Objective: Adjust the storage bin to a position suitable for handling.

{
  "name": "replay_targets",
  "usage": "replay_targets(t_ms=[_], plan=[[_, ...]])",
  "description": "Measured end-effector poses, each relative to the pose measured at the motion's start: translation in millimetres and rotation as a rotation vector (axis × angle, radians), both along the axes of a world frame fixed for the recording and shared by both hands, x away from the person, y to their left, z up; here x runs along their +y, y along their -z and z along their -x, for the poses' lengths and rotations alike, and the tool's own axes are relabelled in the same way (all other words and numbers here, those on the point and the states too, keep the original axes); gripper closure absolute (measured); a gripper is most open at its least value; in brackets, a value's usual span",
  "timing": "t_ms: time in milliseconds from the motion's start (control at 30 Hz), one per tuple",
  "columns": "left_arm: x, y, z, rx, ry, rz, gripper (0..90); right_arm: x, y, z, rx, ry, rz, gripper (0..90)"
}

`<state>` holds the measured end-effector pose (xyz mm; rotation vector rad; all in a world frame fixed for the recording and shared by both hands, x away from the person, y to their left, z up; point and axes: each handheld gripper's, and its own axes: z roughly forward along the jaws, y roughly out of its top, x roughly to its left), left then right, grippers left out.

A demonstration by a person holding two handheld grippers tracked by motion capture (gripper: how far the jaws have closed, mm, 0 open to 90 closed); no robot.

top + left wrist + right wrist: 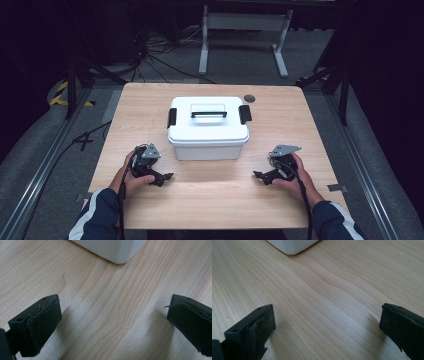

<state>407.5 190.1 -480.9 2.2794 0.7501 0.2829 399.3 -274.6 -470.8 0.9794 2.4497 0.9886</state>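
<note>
Right, the white box (208,131) sits mid-surface (210,200), lid latched. My left claw (165,178) and right claw (260,176) rest just in front of it, both spread wide, empty. I reckon rigid, slick plastic; I'd take the black handle (208,113).

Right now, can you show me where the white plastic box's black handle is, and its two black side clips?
black handle (208,114): high view, middle of the bar.
left black clip (172,117): high view, clip's face.
right black clip (244,114): high view, clip's face.
</note>
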Motion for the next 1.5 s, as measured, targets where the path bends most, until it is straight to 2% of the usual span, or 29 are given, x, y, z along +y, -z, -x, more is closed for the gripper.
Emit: replay_targets(t_ms=[500, 533, 567, 667, 800, 833, 867, 967, 1000, 1033, 1067, 1167, 1300, 1333, 1400, 1433, 1500], plan=[[0.5, -0.7, 1.8, 0.004, -0.004, -0.006, 0.2, -3.1, -1.0, -1.4, 0.009, -0.023, 0.004, 1.4], [0.5, -0.6, 1.7, 0.004, -0.003, -0.005, 0.2, -3.8, -1.7, -1.5, 0.007, -0.033, -0.001, 5.9], [0.5, -0.6, 1.7, 0.004, -0.003, -0.005, 0.2, -3.8, -1.7, -1.5, 0.007, -0.033, -0.001, 5.9], [0.5, -0.6, 1.4, 0.001, -0.003, -0.007, 0.2, -5.5, -4.2, -0.6, -0.004, -0.049, -0.014, 18.8], [0.3, -0.6, 1.4, 0.0, -0.005, -0.007, 0.2, -5.5, -9.5, 2.4, -0.014, -0.091, -0.01, 28.4], [0.3, -0.6, 1.4, 0.0, -0.005, -0.007, 0.2, -5.5, -9.5, 2.4, -0.014, -0.091, -0.01, 28.4], [0.3, -0.7, 1.4, 0.0, -0.005, -0.008, 0.2, -4.9, -16.5, 3.3, -0.016, -0.114, -0.01, 30.3], [0.3, -0.6, 1.5, 0.0, -0.005, -0.007, 0.2, -4.8, -25.3, 5.1, -0.029, -0.134, -0.013, 32.5], [0.3, -0.7, 1.4, 0.0, -0.005, -0.007, 0.2, -3.8, -32.8, 6.6, -0.044, -0.154, 0.008, 33.4], [0.3, -0.7, 1.4, 0.0, -0.005, -0.007, 0.2, -3.8, -32.8, 6.6, -0.044, -0.154, 0.008, 33.4], [0.3, -0.7, 1.4, 0.0, -0.005, -0.008, 0.2, -2.9, -39.0, 6.8, -0.051, -0.171, 0.019, 33.9], [0.3, -0.7, 1.4, 0.0, -0.005, -0.008, 0.2, -1.8, -44.9, 6.8, -0.058, -0.179, 0.026, 34.6], [0.3, -0.6, 1.5, 0.0, -0.005, -0.007, 0.2, -2.4, -64.1, 6.6, -0.086, -0.195, 0.03, 37.2], [0.3, -0.6, 1.5, 0.0, -0.006, -0.007, 0.2, -2.4, -64.1, 6.6, -0.086, -0.195, 0.03, 37.2], [0.3, -0.6, 1.6, 0.0, -0.006, -0.007, 0.2, -3.9, -81.5, 5.5, -0.116, -0.196, 0.041, 38.8], [0.3, -0.6, 1.6, 0.0, -0.006, -0.007, 0.2, -3.9, -81.5, 5.5, -0.116, -0.196, 0.041, 38.8], [0.2, -0.6, 1.6, 0.0, -0.007, -0.007, 0.2, -4.4, -96.0, 4.1, -0.138, -0.2, 0.049, 40.0]])
